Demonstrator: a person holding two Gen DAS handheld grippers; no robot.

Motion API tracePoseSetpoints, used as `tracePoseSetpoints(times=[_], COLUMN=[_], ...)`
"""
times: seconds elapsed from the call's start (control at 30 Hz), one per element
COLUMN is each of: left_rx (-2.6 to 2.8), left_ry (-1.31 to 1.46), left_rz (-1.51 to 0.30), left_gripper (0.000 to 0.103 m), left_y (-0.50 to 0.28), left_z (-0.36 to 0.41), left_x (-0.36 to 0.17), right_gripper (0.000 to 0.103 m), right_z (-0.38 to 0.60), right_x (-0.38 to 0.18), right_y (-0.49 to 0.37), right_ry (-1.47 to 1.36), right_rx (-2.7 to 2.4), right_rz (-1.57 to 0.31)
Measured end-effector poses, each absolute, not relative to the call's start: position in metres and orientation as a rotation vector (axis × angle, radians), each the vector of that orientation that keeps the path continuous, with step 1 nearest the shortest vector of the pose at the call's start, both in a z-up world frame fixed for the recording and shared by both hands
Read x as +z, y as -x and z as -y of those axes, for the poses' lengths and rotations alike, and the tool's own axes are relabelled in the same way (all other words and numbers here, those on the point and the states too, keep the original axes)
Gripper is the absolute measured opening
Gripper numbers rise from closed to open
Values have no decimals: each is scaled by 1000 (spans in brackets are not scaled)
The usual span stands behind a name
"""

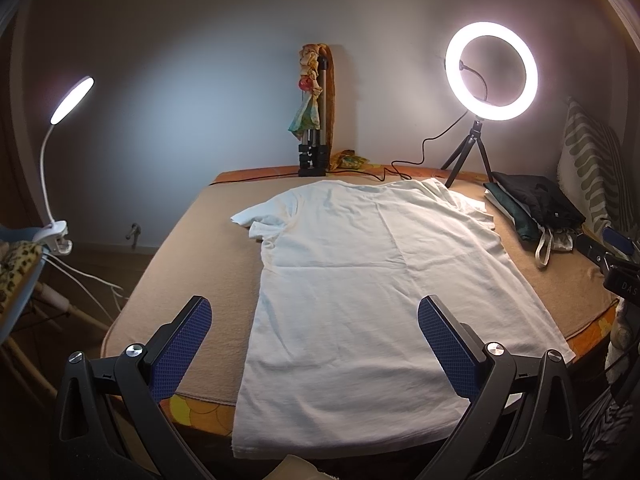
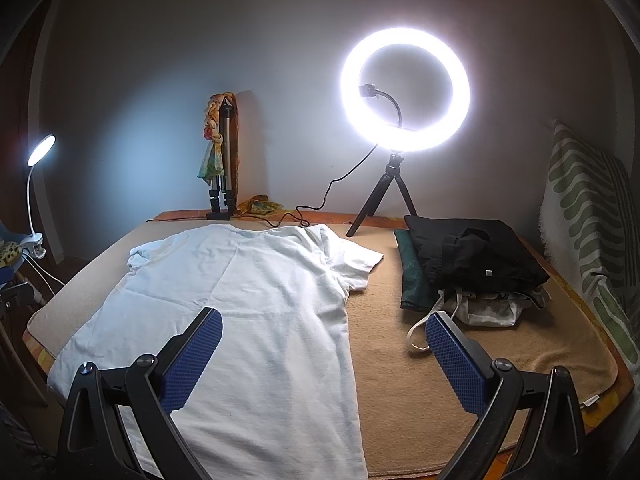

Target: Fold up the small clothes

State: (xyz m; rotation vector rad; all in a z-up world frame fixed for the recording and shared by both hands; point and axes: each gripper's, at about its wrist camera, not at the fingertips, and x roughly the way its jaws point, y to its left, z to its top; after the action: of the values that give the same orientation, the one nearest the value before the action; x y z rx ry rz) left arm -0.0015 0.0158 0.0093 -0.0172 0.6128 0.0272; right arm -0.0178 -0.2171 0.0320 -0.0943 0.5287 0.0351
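Note:
A white T-shirt (image 1: 360,280) lies spread flat on the tan blanket-covered table (image 1: 192,248), collar at the far end, hem at the near edge. My left gripper (image 1: 314,314) is open and empty above the shirt's lower left part. In the right wrist view the same T-shirt (image 2: 240,300) fills the left half of the table (image 2: 440,340). My right gripper (image 2: 324,332) is open and empty, above the shirt's right side seam near the hem.
A pile of dark folded clothes and a cloth bag (image 2: 472,264) sits at the right back. A lit ring light on a tripod (image 2: 404,92) and a folded tripod (image 2: 224,160) stand by the wall. A clip lamp (image 1: 72,100) is at left. A striped cushion (image 2: 592,216) leans at right.

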Motion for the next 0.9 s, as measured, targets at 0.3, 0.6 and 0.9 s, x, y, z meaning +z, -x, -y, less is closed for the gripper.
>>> tracePoseSetpoints(times=[0.3,0.6,0.9], left_rx=[51,70,72], left_ry=[28,21,37], left_rz=[-613,-604,-598], left_gripper=[102,102,102], left_y=[3,4,6], left_z=[-24,-24,-29], left_x=[7,7,7], right_gripper=[103,103,103], right_z=[212,209,206], right_x=[31,31,33], right_y=[19,18,14], right_ry=[91,90,78], right_rx=[53,59,86], right_rz=[-522,-519,-528])
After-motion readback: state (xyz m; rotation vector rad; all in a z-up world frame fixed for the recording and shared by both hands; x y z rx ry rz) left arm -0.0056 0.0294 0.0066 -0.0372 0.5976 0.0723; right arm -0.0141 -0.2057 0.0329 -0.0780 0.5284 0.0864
